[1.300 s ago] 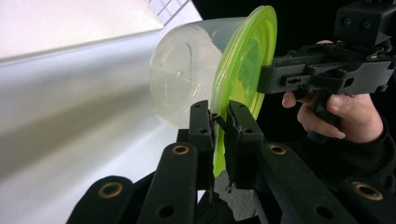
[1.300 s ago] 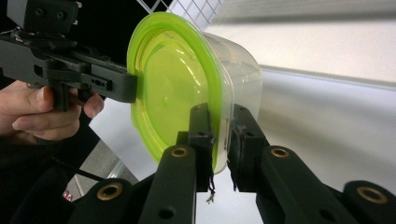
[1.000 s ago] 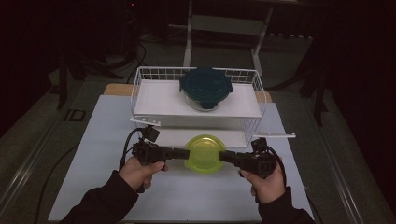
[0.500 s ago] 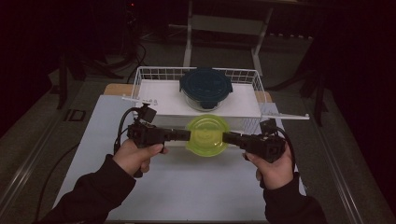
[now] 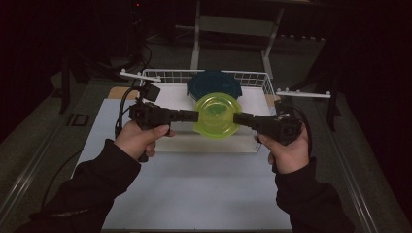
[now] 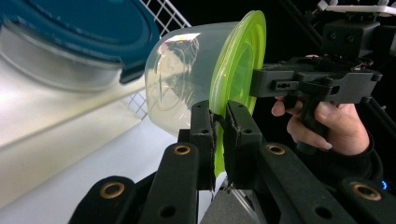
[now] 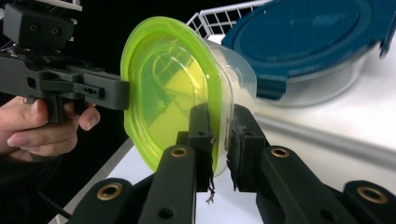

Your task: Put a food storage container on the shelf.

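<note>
Green-lidded container (image 5: 215, 115) has come up off the tabletop (image 5: 194, 194) since a second ago and now hangs tilted, lid toward the person, in front of and level with the rim of the white wire basket (image 5: 252, 77), where a blue-lidded container (image 5: 214, 83) already sits. Left gripper (image 5: 193, 115) and right gripper (image 5: 237, 118) hold it from opposite sides, each pair of jaws pressed onto the green lid's rim. To my eye the lift is done and the carry over the basket wall comes next.
</note>
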Demonstrator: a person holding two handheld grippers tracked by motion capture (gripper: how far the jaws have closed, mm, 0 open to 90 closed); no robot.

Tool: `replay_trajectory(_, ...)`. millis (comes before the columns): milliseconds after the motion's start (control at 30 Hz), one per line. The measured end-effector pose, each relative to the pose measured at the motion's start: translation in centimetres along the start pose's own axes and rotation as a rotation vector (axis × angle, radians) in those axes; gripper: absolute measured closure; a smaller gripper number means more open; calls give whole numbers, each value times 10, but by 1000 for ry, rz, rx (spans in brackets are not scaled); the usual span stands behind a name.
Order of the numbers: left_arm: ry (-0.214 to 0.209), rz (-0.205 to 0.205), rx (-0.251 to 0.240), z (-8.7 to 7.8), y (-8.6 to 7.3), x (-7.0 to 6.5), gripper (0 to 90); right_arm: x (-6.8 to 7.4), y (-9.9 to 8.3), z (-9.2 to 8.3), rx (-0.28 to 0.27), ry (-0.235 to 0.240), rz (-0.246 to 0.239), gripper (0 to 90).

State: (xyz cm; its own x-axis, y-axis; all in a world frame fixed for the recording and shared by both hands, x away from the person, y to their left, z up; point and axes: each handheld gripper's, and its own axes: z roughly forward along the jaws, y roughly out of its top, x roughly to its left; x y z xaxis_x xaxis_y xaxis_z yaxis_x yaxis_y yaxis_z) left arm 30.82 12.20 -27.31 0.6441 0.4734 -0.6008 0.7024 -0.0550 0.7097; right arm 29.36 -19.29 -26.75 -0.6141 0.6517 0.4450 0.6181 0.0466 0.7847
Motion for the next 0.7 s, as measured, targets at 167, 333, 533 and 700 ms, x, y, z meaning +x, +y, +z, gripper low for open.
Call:
replay_trajectory(167,10,2,-18,-1,14,-1,822,-1,13,1,-6,-5,-7,807)
replay_trajectory(333,23,1,-30,0,29,1,822,-3,33,4,-10,-20,-12,806)
replay_trajectory(533,44,-13,-41,4,46,4,822,-8,50,8,-15,-40,-3,805)
replay_trajectory(700,51,-27,-33,11,58,11,822,-17,58,13,-24,-43,23,805)
